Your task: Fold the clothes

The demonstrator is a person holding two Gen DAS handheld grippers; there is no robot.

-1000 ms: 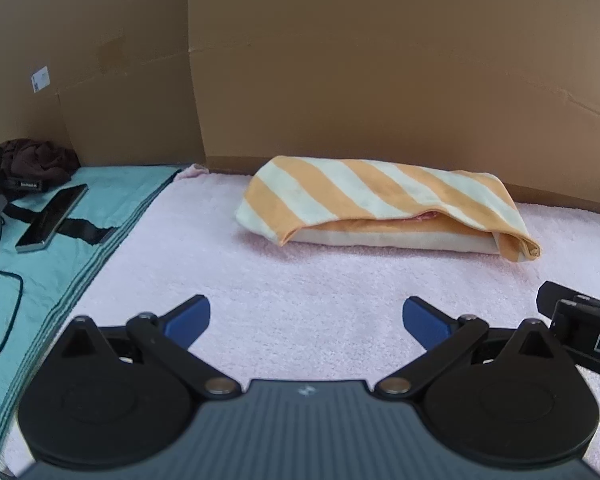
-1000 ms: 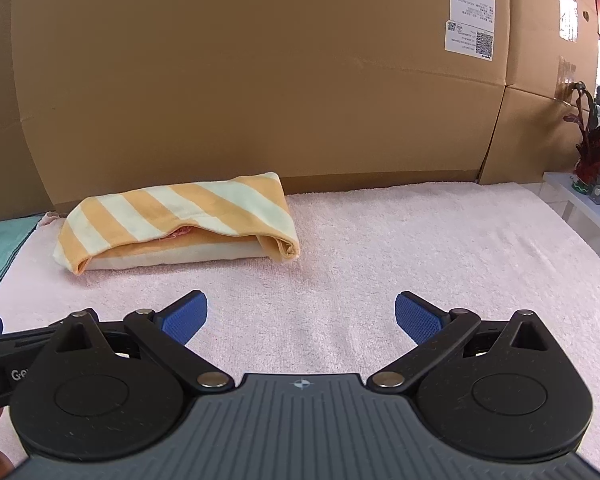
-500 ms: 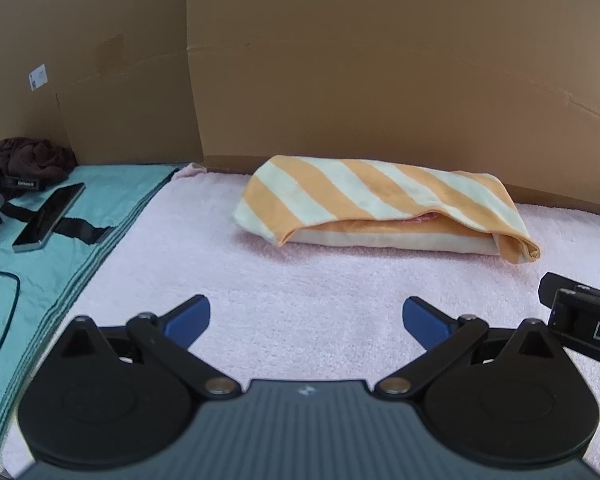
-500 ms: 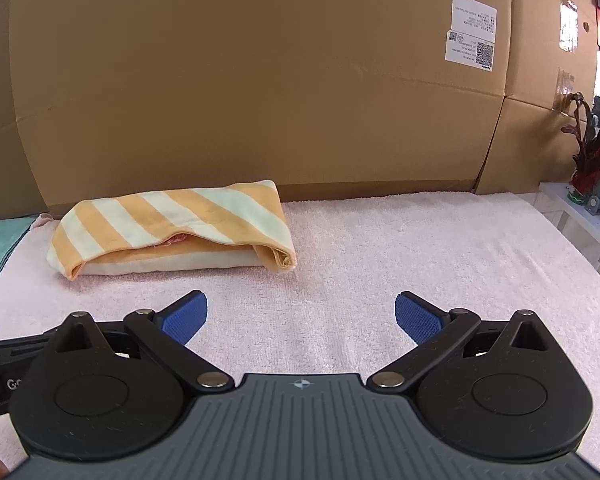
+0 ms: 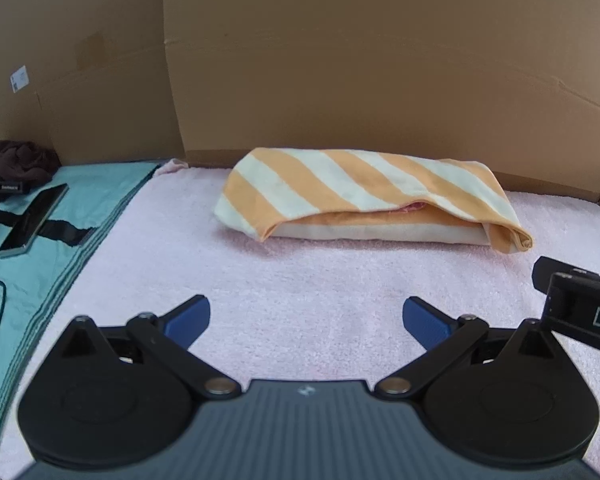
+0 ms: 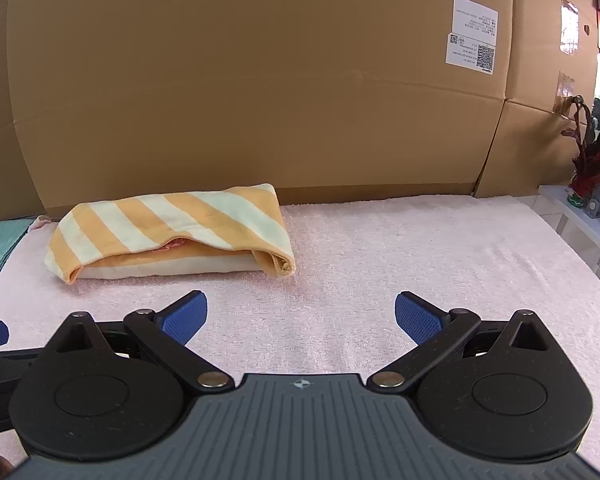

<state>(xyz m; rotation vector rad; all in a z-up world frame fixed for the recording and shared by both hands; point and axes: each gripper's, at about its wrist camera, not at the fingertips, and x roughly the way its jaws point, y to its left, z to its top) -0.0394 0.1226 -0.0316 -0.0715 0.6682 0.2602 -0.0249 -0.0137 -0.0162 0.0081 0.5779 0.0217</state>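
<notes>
A folded orange-and-cream striped cloth [image 5: 364, 196] lies on the pink towel surface [image 5: 300, 280] close to the cardboard wall; in the right wrist view the same striped cloth [image 6: 172, 236] sits left of centre. My left gripper [image 5: 306, 318] hovers open over the pink towel, well short of the cloth, nothing between its blue pads. My right gripper [image 6: 300, 316] is likewise open and empty, to the right of the cloth's near edge. Part of the right gripper's black body [image 5: 580, 304] shows at the right edge of the left wrist view.
Cardboard walls [image 6: 260, 80] enclose the back. A teal cloth [image 5: 40, 260] at the left carries a phone [image 5: 34, 220], black straps and a cable; a dark brown garment [image 5: 16, 160] lies behind it. A white shelf with a red plant [image 6: 592, 152] stands at the right.
Both grippers drifted slightly; in the right wrist view the cloth slid a little left and lower as the camera tilted up. Both stayed open and the cloth lies untouched.
</notes>
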